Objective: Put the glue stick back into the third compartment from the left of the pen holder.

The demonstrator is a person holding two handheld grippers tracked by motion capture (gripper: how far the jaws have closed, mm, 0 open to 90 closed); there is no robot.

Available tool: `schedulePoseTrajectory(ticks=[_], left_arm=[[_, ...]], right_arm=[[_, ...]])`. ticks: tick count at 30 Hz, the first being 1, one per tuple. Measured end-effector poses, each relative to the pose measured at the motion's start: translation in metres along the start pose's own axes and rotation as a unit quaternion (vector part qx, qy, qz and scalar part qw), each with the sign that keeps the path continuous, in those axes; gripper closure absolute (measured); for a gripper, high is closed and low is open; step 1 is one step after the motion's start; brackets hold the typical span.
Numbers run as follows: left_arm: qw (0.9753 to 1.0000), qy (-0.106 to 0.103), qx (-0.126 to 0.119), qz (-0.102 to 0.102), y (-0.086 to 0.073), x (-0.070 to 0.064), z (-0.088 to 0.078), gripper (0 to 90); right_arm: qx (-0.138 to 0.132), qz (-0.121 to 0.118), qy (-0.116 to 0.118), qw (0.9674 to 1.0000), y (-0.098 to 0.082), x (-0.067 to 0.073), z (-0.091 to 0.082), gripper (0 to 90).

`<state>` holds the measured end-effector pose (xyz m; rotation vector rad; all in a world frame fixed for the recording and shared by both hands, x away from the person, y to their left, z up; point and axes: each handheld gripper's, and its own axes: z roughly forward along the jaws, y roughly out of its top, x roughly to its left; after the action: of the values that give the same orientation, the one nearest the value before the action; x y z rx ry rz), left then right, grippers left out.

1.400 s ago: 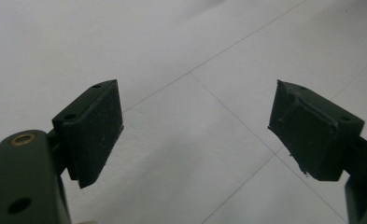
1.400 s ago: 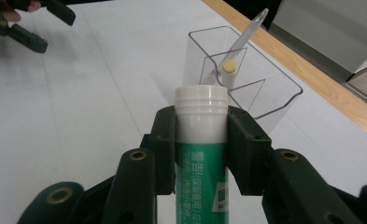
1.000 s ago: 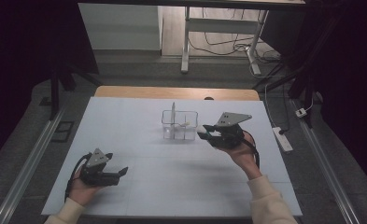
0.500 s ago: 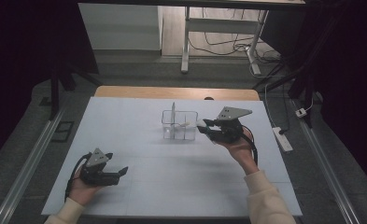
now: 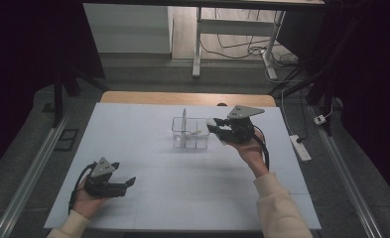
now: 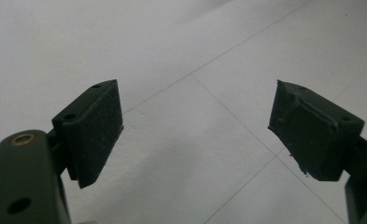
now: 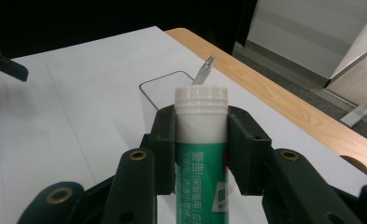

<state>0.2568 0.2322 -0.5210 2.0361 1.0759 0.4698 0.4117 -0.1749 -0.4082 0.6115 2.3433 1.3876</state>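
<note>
Glue stick (image 7: 201,135), white cap w/ green label, sits clamped between the pads of my right gripper (image 5: 216,126), cap end pointing away from the hand. High view puts it roughly 1 o'clock from table centre, hovering right at the 3 o'clock edge of the clear organizer box (image 5: 191,133), cap about at the box rim.

Progress, as I judge it: pick-up is done, the carry is about done, and what's left is the drop. I need to get the stick over an open compartment, tip it cap-first or upright, then let go. The box has dividers and already holds a thin clear blade-like piece (image 5: 184,120) standing up at its 9 o'clock side, plus a pale stick-like item (image 5: 196,132) lying inside. Can't tell which cell is free from here.

Left gripper (image 5: 124,184) rests low at approx 7 o'clock on the white table cover (image 5: 133,129), jaws spread wide, nothing between the pads (image 6: 97,130); just bare sheet w/ faint seam lines under them. It's idle and well apart from the box.

Writing: the green label carries white Chinese characters down the tube; I make out "警告" w/ a bracketed note after it, the rest too small. Near the bottom there's a white patch w/ "固" just visible, likely start of the product name. No brand logo I can read. Box itself is unmarked.
</note>
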Motion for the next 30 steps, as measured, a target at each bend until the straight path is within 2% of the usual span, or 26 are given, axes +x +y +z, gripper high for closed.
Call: schedulePoseTrajectory(ticks=[15, 30], left_arm=[[1.0000, 0.000, 0.000, 0.000, 0.000, 0.000, 0.000, 17.3], [1.0000, 0.000, -0.001, 0.000, 0.000, 0.001, 0.000, 17.3]], right_arm=[[-0.014, 0.015, -0.014, 0.9997, 0.011, -0.010, 0.015, 64.8], [-0.022, 0.034, -0.017, 0.9990, 0.019, -0.021, 0.041, 64.7]])
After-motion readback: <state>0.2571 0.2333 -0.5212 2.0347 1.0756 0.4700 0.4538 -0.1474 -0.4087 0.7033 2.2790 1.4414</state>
